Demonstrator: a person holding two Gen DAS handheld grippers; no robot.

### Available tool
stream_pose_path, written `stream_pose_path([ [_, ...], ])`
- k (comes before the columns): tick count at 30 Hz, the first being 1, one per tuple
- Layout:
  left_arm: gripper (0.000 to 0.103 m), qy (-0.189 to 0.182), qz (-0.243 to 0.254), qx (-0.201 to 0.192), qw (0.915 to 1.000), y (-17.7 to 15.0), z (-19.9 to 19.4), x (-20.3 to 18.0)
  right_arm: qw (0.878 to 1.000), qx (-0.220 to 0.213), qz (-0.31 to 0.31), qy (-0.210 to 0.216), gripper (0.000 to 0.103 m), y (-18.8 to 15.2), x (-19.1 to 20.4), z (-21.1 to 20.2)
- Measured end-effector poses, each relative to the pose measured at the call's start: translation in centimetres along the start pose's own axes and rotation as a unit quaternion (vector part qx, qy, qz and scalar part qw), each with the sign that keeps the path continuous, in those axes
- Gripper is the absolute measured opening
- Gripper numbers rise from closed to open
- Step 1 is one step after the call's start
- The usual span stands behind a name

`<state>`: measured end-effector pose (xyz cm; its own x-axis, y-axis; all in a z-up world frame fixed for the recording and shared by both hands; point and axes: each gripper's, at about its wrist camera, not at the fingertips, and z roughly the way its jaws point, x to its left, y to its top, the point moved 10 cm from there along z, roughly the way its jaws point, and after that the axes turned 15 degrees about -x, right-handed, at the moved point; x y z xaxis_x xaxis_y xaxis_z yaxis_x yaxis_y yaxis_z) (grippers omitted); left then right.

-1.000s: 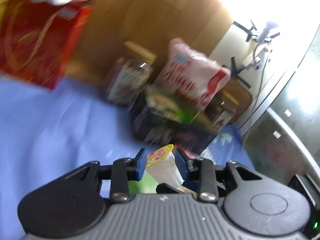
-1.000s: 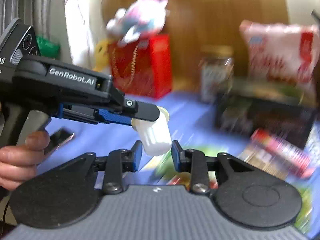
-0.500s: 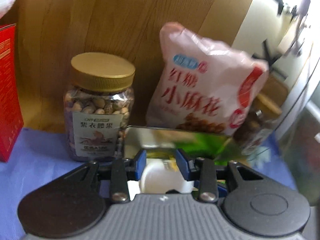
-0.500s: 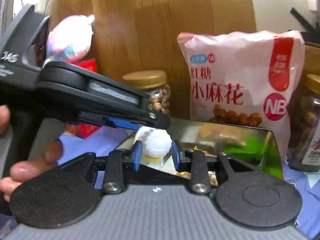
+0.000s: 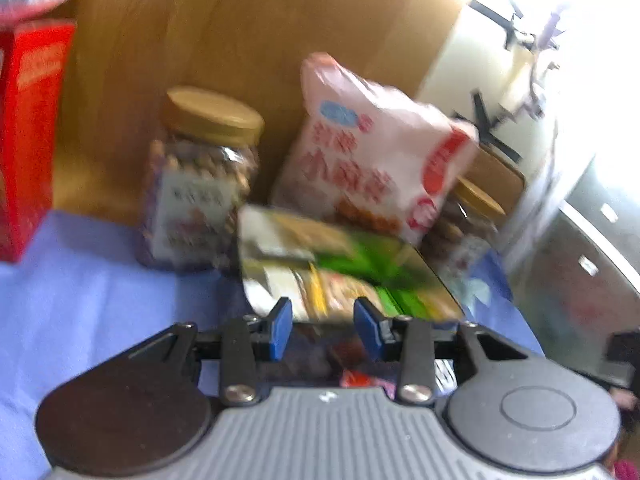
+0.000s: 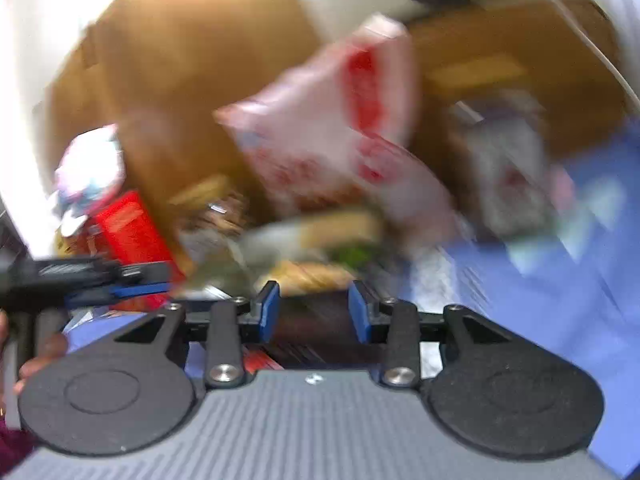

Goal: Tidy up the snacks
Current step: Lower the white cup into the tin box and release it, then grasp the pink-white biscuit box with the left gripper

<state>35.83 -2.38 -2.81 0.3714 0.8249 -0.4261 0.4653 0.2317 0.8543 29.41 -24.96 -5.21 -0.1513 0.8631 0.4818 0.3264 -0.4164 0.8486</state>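
Note:
My left gripper [image 5: 323, 326] hovers over the near edge of an open tin box [image 5: 304, 340]. Its jaws are opening and nothing is between the blue pads. The tin's shiny raised lid [image 5: 344, 264] mirrors the packets inside. My right gripper [image 6: 314, 312] faces the same tin [image 6: 312, 276] in a heavily blurred view; its jaws are opening too, with nothing between them. The left gripper [image 6: 136, 284] shows at the left of the right wrist view. I cannot make out the small white cup in either view.
Behind the tin stand a gold-lidded nut jar [image 5: 204, 176], a pink snack bag [image 5: 372, 160] and a second jar [image 5: 468, 220], against a wooden board. A red box [image 5: 28, 140] stands at the left. A blue cloth [image 5: 88, 280] covers the table.
The white cup that sat between the pads of both grippers is gone from both, and both pairs of jaws stand wider. The right view has rolled and swung sideways; the left has drawn back from the tin.

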Motion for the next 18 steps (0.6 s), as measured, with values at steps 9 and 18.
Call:
stream_pose_path([
  [9, 0.038, 0.042, 0.032, 0.094, 0.9942, -7.3, 3.4, -0.2, 0.995, 0.092, -0.017, 0.045, 0.047, -5.8, 3.0, 1.2],
  [18, 0.033, 0.045, 0.058, 0.102, 0.9921, -9.6, -1.6, -1.4, 0.968, 0.124, -0.169, 0.135, 0.043, -9.4, 9.2, 0.2],
])
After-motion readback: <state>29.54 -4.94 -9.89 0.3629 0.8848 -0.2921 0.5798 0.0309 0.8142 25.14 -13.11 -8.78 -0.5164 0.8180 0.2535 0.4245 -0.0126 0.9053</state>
